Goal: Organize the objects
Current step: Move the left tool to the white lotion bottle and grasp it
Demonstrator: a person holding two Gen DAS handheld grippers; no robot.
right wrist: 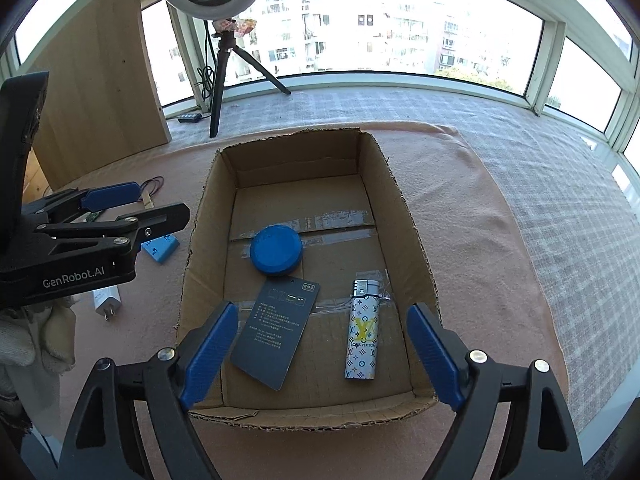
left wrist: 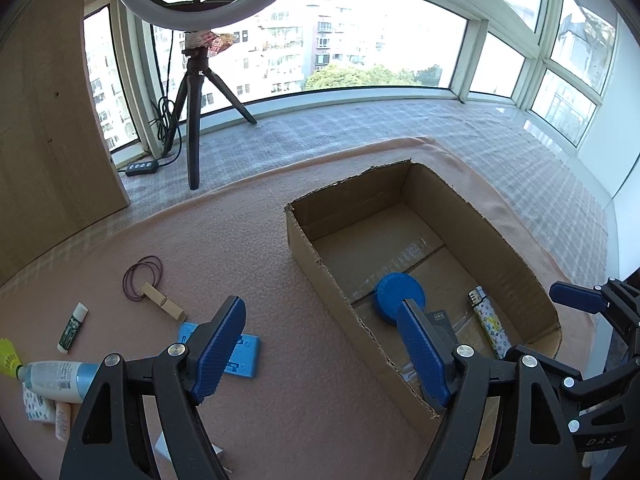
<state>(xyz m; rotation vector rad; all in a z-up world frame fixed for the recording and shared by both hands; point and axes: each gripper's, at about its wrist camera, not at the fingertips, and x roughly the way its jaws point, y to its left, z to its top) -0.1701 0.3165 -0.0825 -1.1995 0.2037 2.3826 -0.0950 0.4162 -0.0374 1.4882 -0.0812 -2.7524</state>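
Observation:
An open cardboard box (right wrist: 404, 216) (left wrist: 316, 276) sits on a pink cloth. Inside lie a round blue lid (right wrist: 276, 250) (left wrist: 394, 294), a dark card (right wrist: 276, 332) and a patterned lighter (right wrist: 362, 334) (left wrist: 490, 324). My right gripper (right wrist: 320, 354) is open and empty above the box's near end. My left gripper (left wrist: 320, 350) is open and empty over the box's left wall; it also shows in the right wrist view (right wrist: 160, 204). Left of the box lie a blue block (left wrist: 244, 354), a clothespin (left wrist: 164, 306), rubber bands (left wrist: 142, 276), a small tube (left wrist: 73, 327) and a lotion bottle (left wrist: 60, 380).
A ring light on a black tripod (left wrist: 194, 112) stands at the back by the windows, with a power strip (left wrist: 142, 167) and a wooden panel (left wrist: 48, 128) at the left. A white charger plug (right wrist: 107, 300) lies left of the box. Checked cloth covers the far side.

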